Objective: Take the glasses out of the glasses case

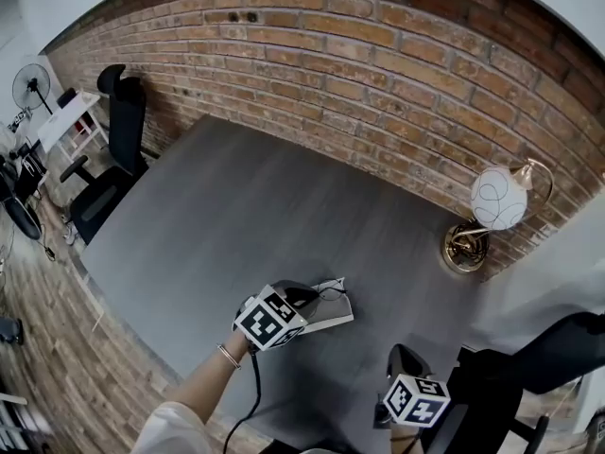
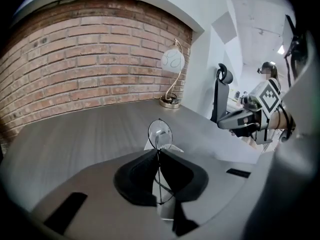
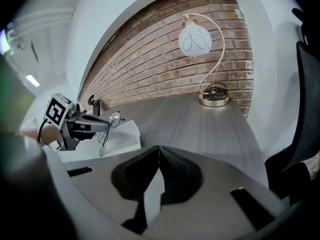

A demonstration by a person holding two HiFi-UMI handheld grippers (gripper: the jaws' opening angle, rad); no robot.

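Left tool (image 2: 158, 152) pinches thin, round wire-rimmed glasses (image 2: 160, 132).

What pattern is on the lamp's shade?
The shade is white with thin dark looping lines; the right gripper view shows it best.
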